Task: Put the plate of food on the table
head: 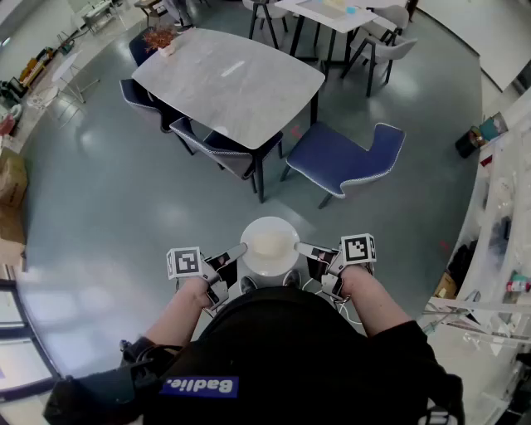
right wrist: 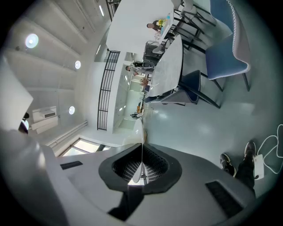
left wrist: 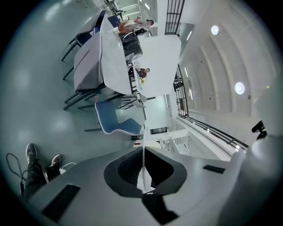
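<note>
A white plate point(head: 270, 246) with pale food on it is held level in front of the person, over the grey floor. My left gripper point(head: 235, 254) is shut on the plate's left rim, and my right gripper point(head: 305, 249) is shut on its right rim. In the left gripper view the plate point(left wrist: 143, 165) shows edge-on as a thin white line between the jaws; in the right gripper view the plate point(right wrist: 140, 154) looks the same. The light marble table point(head: 228, 81) stands ahead, beyond a stretch of floor.
A blue chair point(head: 348, 158) stands turned out at the table's near right corner. Dark chairs point(head: 217, 148) are tucked under its near left side. A second table with chairs point(head: 336, 25) is farther back. White shelving point(head: 502, 216) lines the right side, boxes point(head: 12, 178) the left.
</note>
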